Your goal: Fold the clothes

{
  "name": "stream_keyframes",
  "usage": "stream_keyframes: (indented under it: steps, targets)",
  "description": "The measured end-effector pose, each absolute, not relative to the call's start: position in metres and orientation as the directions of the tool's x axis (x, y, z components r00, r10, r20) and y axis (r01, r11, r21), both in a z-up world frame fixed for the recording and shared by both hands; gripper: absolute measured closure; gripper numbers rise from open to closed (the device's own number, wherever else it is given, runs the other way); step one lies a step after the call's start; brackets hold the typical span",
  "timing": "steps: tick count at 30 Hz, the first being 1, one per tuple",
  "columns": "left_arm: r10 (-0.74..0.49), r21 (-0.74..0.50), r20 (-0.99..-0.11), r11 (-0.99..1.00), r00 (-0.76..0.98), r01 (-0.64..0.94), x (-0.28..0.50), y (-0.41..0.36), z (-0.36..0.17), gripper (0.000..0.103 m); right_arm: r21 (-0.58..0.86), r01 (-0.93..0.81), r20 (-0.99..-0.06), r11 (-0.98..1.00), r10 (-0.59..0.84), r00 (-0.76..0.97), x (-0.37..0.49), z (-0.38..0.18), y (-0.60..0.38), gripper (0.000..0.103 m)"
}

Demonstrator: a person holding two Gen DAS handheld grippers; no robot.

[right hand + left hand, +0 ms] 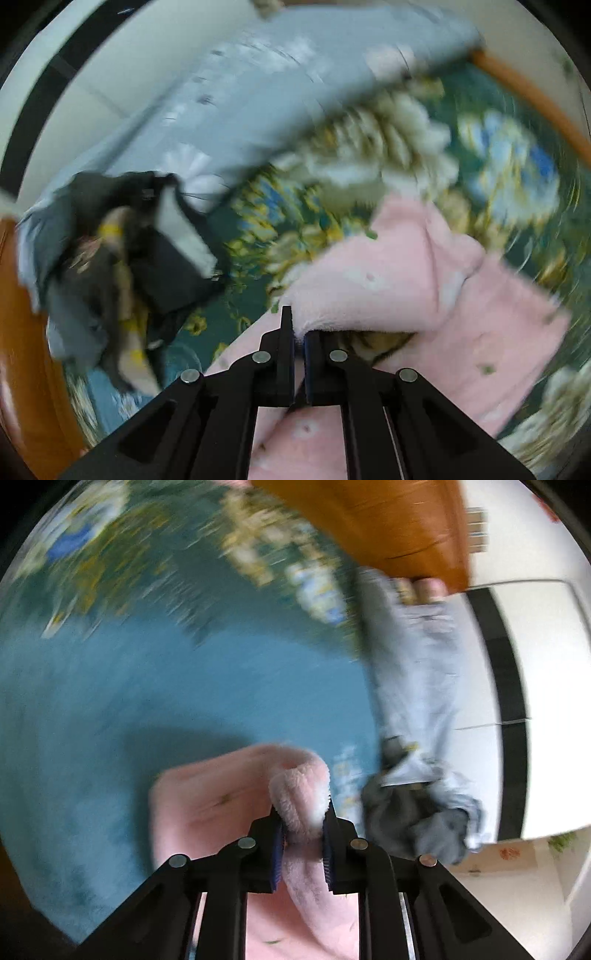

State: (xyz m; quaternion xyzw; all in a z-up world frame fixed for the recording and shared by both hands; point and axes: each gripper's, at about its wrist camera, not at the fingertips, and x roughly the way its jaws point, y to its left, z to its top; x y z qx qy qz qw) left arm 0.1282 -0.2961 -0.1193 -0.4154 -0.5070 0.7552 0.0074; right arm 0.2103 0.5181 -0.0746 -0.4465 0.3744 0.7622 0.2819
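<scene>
A fluffy pink garment (207,805) is held up over a teal bedspread (147,686) with a floral border. My left gripper (301,821) is shut on a thick rolled edge of the pink fleece. In the right wrist view the same pink garment (424,280) drapes over the floral cover (498,155), and my right gripper (298,328) is shut on a thin fold of its edge. Both views are blurred by motion.
A pale blue garment (417,672) and a dark grey bundle (406,819) lie at the bed's edge; in the right wrist view, pale blue cloth (229,96) and dark clothes (122,240). Orange wooden furniture (388,528) stands behind, white floor (546,709) beyond.
</scene>
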Motion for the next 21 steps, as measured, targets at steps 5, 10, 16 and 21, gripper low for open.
stream_keyframes:
  steps: [5, 10, 16, 21]
  targets:
    - [0.401, -0.728, -0.658, -0.553, -0.637, 0.404, 0.144, -0.307, -0.117, 0.085, 0.173, -0.840, -0.951, -0.514, 0.136, -0.278, 0.294, -0.092, 0.501, 0.099]
    - [0.354, -0.577, -0.810, -0.622, -0.467, 0.530, 0.158, -0.311, -0.172, 0.085, 0.070, -0.945, -0.995, -0.318, 0.041, -0.088, 0.359, -0.176, 0.491, 0.099]
    - [0.290, -0.484, -0.869, -0.662, -0.401, 0.571, 0.163, -0.308, -0.188, 0.067, 0.067, -0.944, -0.995, -0.323, 0.049, -0.088, 0.359, -0.174, 0.506, 0.066]
    - [0.302, -0.498, -0.863, -0.645, -0.405, 0.579, 0.163, -0.305, -0.201, 0.042, 0.070, -0.951, -0.988, -0.300, 0.109, -0.108, 0.356, -0.159, 0.523, 0.059]
